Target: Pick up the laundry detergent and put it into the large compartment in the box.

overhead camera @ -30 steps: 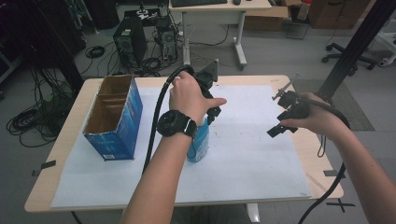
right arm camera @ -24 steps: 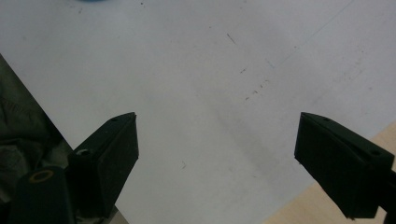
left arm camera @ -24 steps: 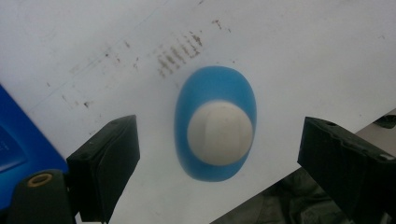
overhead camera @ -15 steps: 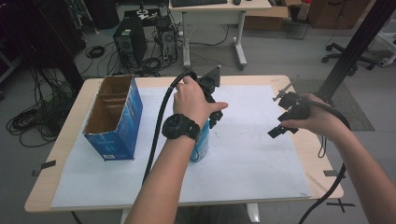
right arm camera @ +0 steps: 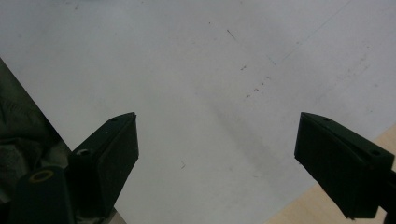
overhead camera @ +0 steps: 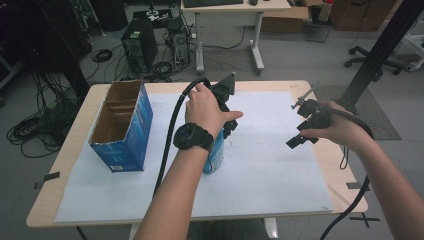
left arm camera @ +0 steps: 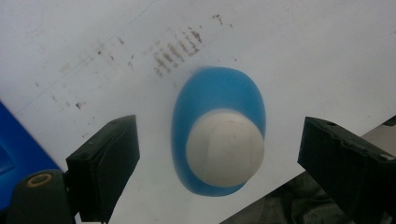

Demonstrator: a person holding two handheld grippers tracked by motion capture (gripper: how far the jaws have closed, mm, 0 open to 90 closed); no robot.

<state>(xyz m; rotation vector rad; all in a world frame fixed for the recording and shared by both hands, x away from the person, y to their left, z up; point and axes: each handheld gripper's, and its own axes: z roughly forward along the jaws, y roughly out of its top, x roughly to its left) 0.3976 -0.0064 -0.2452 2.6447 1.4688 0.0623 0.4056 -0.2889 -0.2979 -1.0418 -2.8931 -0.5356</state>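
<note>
your left gripper has slid a bit toward the table's far edge, claw spread wide above the blue bottle, ready to drop and pinch it, while your right gripper waits spread too.

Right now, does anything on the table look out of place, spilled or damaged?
Nothing is spilled or broken. The blue bottle stands upright with its white cap on, and the blue box stands open. The white sheet only shows small dark smudges.

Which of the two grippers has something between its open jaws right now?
The left gripper: the blue bottle with a white cap stands between them, untouched. The right gripper faces bare paper.
</note>
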